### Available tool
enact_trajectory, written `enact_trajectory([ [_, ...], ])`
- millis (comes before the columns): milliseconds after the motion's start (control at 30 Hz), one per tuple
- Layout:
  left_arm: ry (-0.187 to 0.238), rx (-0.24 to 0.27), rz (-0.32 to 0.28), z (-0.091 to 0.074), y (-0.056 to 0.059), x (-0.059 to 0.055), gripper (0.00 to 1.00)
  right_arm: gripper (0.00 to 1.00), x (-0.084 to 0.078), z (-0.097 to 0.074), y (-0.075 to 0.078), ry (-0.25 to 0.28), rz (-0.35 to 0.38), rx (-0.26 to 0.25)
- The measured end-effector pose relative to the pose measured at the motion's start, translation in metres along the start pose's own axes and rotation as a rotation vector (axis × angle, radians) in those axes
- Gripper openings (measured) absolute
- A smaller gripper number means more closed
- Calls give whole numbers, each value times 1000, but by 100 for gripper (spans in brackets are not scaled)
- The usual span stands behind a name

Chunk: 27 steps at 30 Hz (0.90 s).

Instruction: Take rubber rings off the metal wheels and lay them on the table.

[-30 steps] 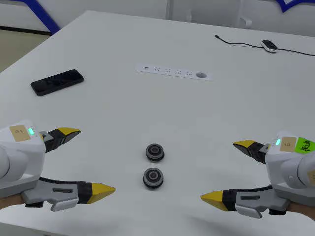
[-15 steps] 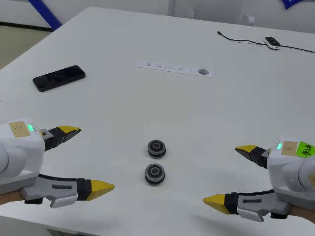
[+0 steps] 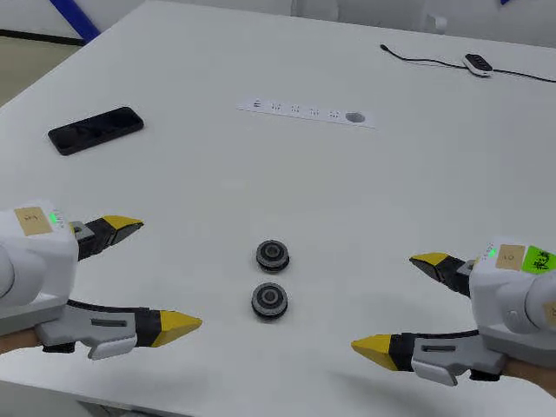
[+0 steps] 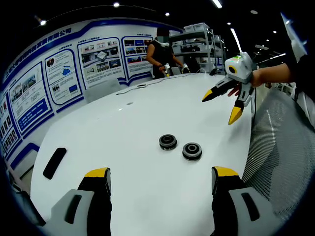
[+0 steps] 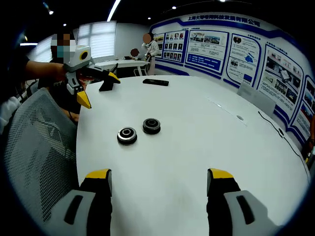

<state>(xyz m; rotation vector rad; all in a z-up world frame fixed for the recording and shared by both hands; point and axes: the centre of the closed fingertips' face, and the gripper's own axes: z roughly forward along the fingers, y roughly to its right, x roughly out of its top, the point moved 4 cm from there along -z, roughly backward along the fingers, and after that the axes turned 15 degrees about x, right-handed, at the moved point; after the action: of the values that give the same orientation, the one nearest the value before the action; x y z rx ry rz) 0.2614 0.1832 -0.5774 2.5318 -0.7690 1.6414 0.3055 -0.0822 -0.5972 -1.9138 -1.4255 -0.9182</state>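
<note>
progress: nothing done yet, both rubber rings [image 3: 254, 301] look still on | wheels [image 3: 273, 255]: close together mid desk [image 3: 261, 182], between grippers | left gripper [image 3: 161, 274]: wide open, empty | right gripper [image 3: 393, 303]: wide open, empty

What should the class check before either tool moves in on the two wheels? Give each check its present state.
1. Left tool open, empty: ok.
2. Right tool open, empty: ok.
3. Near wheel and far wheel lying flat, apart: ok.
4. Bare table beside them for laying rings: ok.
5. How tightly the rubber rings sit: cannot tell.
</note>
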Motion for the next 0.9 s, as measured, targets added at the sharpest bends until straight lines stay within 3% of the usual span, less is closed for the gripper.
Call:
enact_trajectory([
  [400,-11,-33,8,15,1,1,84,77,-1,-1,5,49,73,-19],
  [567,-11,-53,9,21,8,5,83,77,-5,0,5,40,86,-21],
  [900,-4,-93,14,34,17,11,78,74,-5,-3,11,98,158,-41],
])
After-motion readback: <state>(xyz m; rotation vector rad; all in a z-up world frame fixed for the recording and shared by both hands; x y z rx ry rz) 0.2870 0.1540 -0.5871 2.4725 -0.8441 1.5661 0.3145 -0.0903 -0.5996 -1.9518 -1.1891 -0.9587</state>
